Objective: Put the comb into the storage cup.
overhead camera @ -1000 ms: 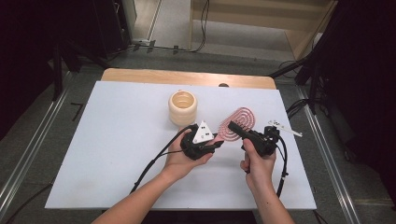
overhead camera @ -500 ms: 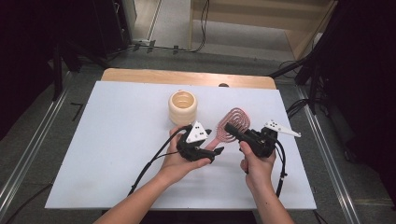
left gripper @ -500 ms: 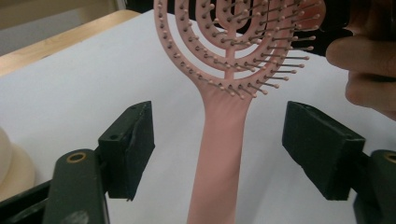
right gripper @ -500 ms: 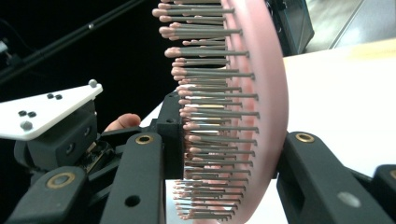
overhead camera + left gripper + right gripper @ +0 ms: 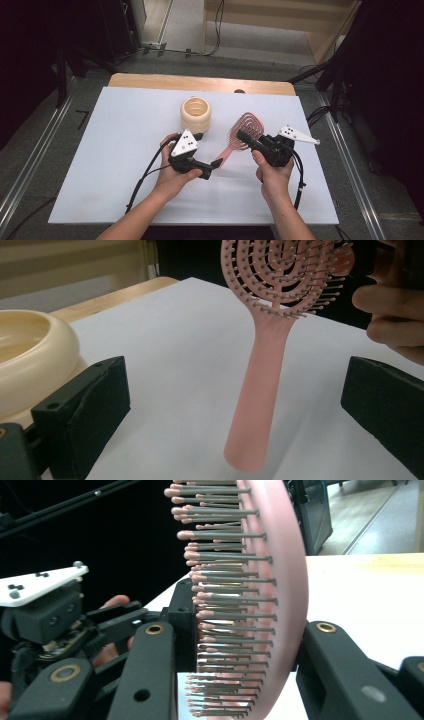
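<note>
Thing in hand: a pink plastic paddle hairbrush with an open looped head and rows of stiff pins (image 5: 240,136), lifted over the middle of the white counter (image 5: 125,125), nearer its right edge; head up toward the far edge, handle slanting down toward the near edge.
Right claw (image 5: 243,137): clamped across the brush head, one jaw on the pin side, one on the smooth back (image 5: 280,595).
Left claw (image 5: 212,167): jaws wide apart, having just opened; the handle (image 5: 257,405) stands between them untouched.
Handling: probably light and rigid; the smooth handle may slip and the pins flex, so the head rim or mid-handle looks the surest hold.
Nearby: a cream ribbed plastic cup (image 5: 195,114) stands just beyond the left hand, toward the far edge.
Change: a second earlier the left claw was shut on the handle beside the head; now it has let go and drawn back toward the near edge, while the brush tilts more upright in the right claw.
</note>
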A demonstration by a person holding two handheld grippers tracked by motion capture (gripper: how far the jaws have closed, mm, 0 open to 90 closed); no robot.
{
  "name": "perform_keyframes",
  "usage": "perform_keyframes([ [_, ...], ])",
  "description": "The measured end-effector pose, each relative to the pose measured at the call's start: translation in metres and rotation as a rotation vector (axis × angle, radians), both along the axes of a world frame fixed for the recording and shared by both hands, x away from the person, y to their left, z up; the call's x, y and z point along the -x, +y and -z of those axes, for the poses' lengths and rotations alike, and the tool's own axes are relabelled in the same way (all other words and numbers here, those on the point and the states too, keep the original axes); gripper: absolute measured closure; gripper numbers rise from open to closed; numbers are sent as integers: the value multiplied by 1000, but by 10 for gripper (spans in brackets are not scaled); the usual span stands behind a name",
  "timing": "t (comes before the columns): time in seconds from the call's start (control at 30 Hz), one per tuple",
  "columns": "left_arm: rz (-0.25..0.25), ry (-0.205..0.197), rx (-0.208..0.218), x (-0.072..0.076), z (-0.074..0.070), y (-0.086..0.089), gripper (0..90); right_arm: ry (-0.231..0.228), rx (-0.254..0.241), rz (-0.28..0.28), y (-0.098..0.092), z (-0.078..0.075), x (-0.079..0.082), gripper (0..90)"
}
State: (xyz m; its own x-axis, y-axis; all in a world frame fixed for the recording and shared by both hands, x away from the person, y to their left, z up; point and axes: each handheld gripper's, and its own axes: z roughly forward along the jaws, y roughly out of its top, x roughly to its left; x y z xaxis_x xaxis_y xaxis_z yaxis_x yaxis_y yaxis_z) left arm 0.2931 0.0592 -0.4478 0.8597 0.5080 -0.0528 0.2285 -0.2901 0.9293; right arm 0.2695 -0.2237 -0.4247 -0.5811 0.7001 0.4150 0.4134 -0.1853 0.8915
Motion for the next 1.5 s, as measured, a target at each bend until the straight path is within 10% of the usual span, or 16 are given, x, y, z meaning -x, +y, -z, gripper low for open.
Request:
perform_keyframes([
  [1.5, -200, -89, 52, 22, 15, 144, 0, -63, 75, -35, 17, -26, -17, 613],
])
